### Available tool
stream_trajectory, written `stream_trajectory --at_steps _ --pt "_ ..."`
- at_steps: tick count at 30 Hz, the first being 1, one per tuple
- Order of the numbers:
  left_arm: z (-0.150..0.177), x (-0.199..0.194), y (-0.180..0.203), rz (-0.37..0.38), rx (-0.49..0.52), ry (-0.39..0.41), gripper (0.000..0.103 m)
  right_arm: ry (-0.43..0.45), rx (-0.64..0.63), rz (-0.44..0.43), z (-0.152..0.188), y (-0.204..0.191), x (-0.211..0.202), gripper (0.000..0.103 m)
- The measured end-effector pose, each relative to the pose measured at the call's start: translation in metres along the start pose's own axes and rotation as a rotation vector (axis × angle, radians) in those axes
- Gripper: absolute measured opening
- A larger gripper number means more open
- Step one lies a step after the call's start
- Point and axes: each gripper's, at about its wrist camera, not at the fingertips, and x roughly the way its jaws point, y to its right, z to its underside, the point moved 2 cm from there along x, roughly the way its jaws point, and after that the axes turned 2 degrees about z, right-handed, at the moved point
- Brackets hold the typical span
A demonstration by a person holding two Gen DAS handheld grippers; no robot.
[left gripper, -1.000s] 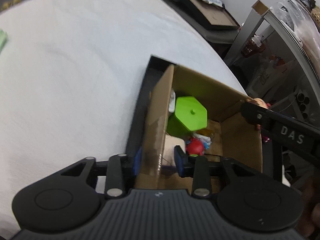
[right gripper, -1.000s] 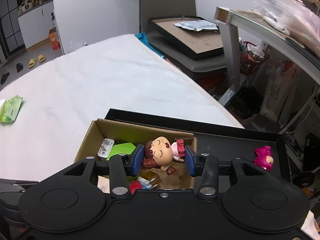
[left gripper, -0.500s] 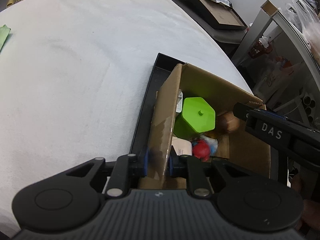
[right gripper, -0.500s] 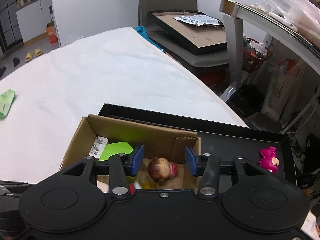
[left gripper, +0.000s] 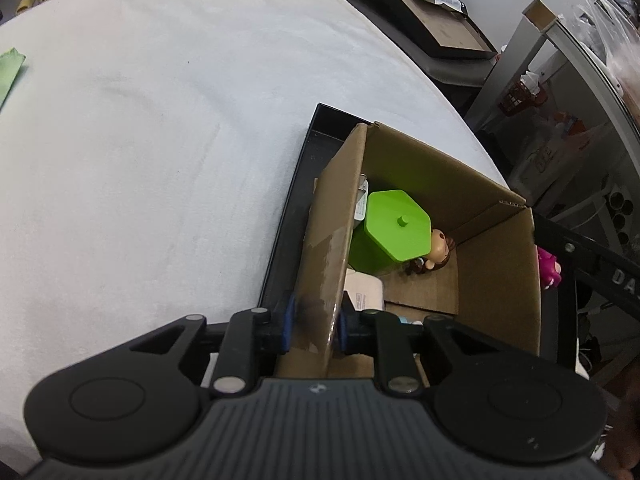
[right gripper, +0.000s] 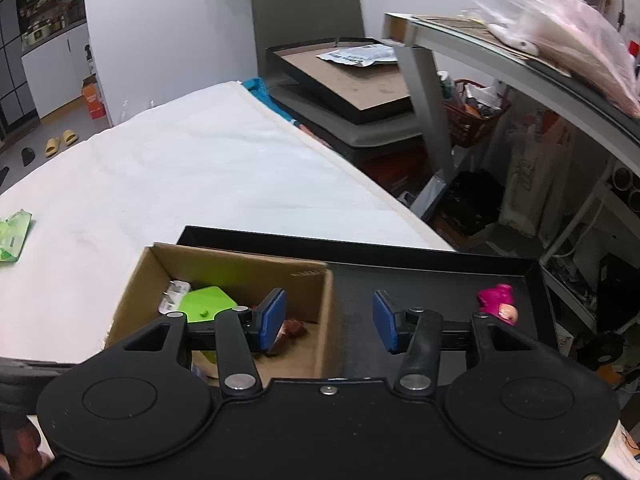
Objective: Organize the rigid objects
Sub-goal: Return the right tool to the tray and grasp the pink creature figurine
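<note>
Left wrist view: your left hand-held gripper (left gripper: 313,329) pinches the near wall of the cardboard box (left gripper: 496,280).
Box sits in the black tray (right gripper: 420,276) on the white tabletop (left gripper: 140,140); inside lie a green hexagonal container (left gripper: 398,230) and a doll figurine (left gripper: 438,250). Your right hand-held gripper (right gripper: 329,322) is wide open, holding nothing, over the box's right wall. A pink figurine (right gripper: 498,303) stands in the tray, well apart from the box.

Brown cardboard box (left gripper: 496,280); lime-green hexagonal container (left gripper: 396,228); black tray (right gripper: 420,276); magenta figurine (right gripper: 496,300); blue-padded black tongs (right gripper: 328,320).
</note>
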Motion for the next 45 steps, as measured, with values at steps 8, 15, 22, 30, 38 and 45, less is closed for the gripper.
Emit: stream_trajectory --at_steps 8,15,22,30,38,45 --pt "0.004 -0.004 0.01 -0.056 0.052 0.005 0.019 0.005 0.041 0.02 0.014 0.03 -0.009 0.053" --pt "0.008 -0.016 0.024 -0.093 0.128 0.024 0.022 -0.005 0.095 0.018 0.026 0.053 0.0 0.059" --pt "-0.001 -0.023 0.028 -0.149 0.096 0.043 0.028 0.034 0.148 0.046 0.034 0.077 0.012 0.08" --pt "-0.008 -0.038 0.048 -0.208 0.149 0.054 0.04 0.092 0.246 0.109 0.06 0.109 0.033 0.08" --pt "-0.012 -0.038 0.064 -0.277 0.157 0.07 0.047 0.099 0.34 0.136 0.071 0.134 0.045 0.081" --pt "-0.012 -0.025 0.077 -0.343 0.18 0.063 0.047 0.089 0.366 0.121 0.067 0.142 0.063 0.081"
